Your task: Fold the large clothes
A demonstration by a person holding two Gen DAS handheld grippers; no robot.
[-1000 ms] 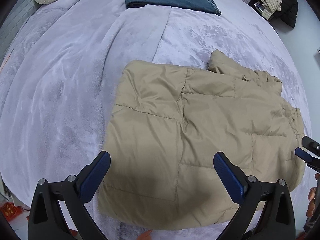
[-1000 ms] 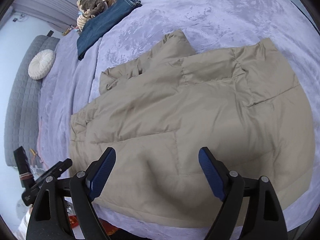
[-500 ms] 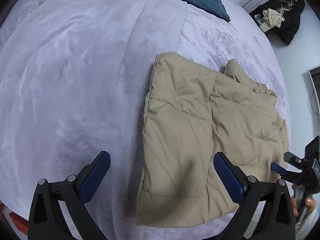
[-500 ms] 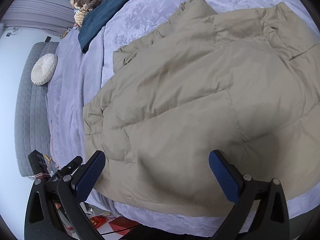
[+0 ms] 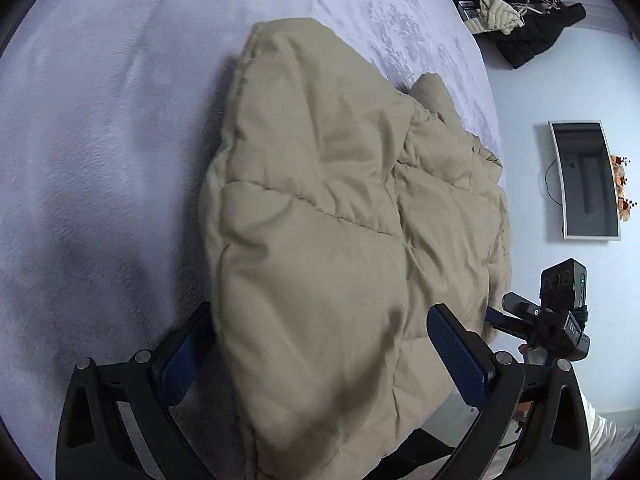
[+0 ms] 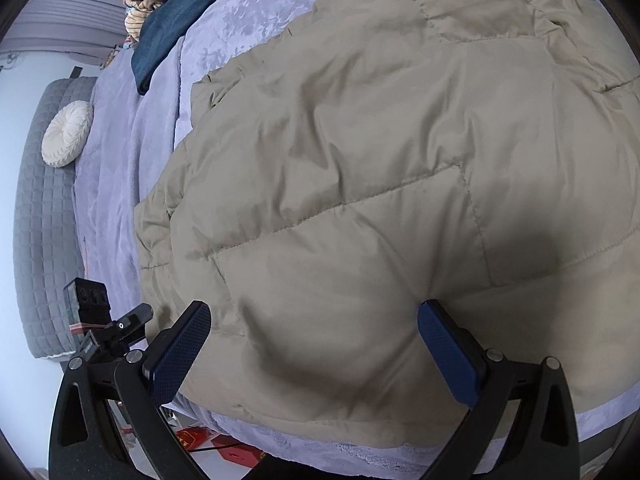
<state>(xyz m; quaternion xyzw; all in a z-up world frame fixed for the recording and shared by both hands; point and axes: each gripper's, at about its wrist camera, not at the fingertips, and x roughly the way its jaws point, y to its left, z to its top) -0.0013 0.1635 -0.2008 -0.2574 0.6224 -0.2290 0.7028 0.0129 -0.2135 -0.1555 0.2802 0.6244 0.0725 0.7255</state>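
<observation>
The tan quilted jacket [image 6: 380, 184] lies flat on the lavender bedspread [image 5: 100, 140], looming larger than a second ago. Both grippers, left [image 5: 320, 348] and right [image 6: 316, 340], have dropped closer, spread wide over its near edge, gripping nothing.

I see a tan jacket [image 6: 400, 168] of smooth matt quilted cloth, puffy, with stitched seams. The lilac blanket [image 5: 100, 152] under it looks plush, a soft velvety nap with faint sheen. My grippers' fingers [image 6: 178, 354] are matt black plastic with dimpled dark blue pads and small shiny metal bolts. Folded jeans [image 6: 176, 20] look like coarse denim; the round cushion [image 6: 67, 133] is pleated cream cloth.
</observation>
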